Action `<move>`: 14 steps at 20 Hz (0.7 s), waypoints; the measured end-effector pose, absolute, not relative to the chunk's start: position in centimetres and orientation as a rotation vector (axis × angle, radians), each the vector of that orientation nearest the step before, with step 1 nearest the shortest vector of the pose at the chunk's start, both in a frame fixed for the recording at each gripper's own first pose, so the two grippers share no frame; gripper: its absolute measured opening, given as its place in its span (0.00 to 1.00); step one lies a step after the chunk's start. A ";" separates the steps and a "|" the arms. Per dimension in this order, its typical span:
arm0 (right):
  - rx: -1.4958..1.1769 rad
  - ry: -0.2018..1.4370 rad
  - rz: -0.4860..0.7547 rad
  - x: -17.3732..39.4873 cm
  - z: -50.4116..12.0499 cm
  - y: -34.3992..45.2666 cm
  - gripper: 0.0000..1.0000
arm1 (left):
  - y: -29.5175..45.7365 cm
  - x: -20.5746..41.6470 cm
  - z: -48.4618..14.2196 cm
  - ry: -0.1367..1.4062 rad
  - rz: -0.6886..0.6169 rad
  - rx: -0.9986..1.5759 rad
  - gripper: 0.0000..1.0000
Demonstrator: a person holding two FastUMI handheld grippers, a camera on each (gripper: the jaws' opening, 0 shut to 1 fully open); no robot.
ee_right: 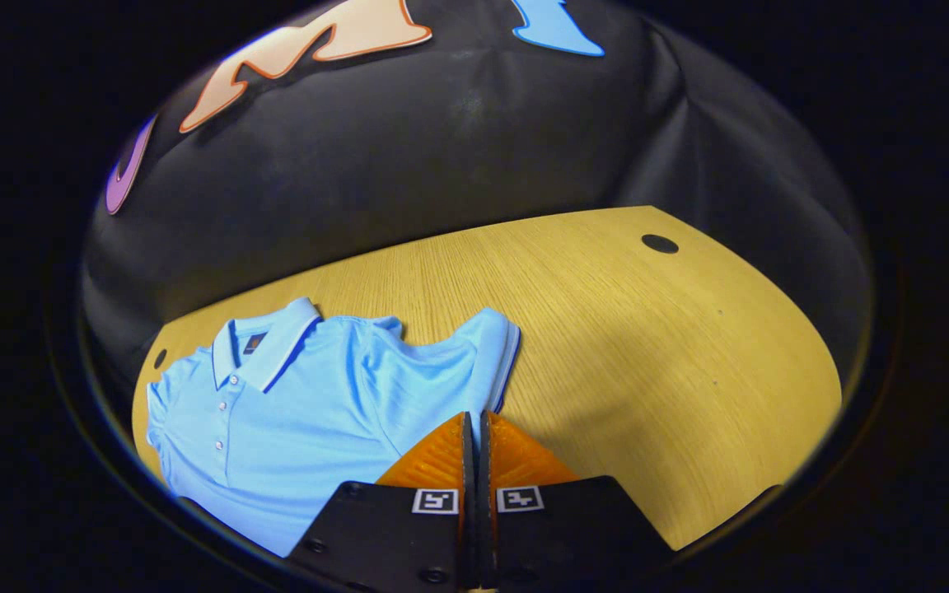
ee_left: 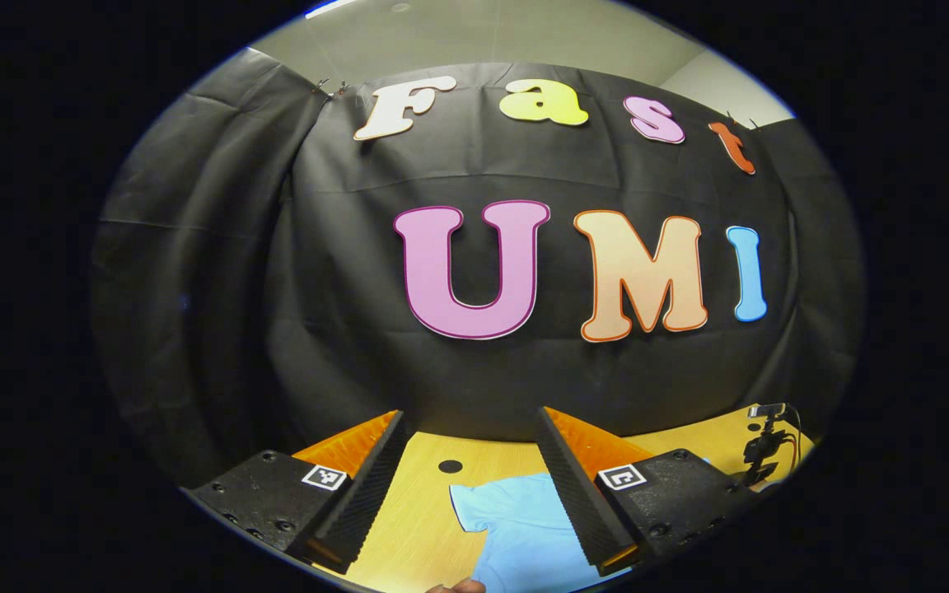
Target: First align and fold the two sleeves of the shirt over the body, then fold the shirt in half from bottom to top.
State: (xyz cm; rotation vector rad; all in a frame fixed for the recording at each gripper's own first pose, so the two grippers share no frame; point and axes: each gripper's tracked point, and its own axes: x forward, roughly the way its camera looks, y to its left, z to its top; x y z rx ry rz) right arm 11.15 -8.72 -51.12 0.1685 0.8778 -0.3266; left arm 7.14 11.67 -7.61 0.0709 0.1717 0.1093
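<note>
Lying flat on a wooden table, a light blue polo shirt faces up, collar toward the far cloth wall, one short sleeve spread out to the right. It looks soft, light and limp, so it will likely sag and crease; the sleeve hem seems the best place to pinch. The right gripper hovers just near that sleeve, fingers pressed together on nothing. The left gripper is held high, jaws spread wide, with the shirt's other sleeve below.
</note>
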 end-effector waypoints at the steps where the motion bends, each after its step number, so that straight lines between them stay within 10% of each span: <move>1: 0.192 0.855 -0.314 11.6 -50.5 -8.1 0.03 | 12.0 7.0 -7.8 0.175 0.114 0.063 0.93; 14: 0.190 0.796 -0.025 13.1 -47.9 6.0 0.03 | 14.6 6.0 -9.2 0.197 0.162 0.034 0.93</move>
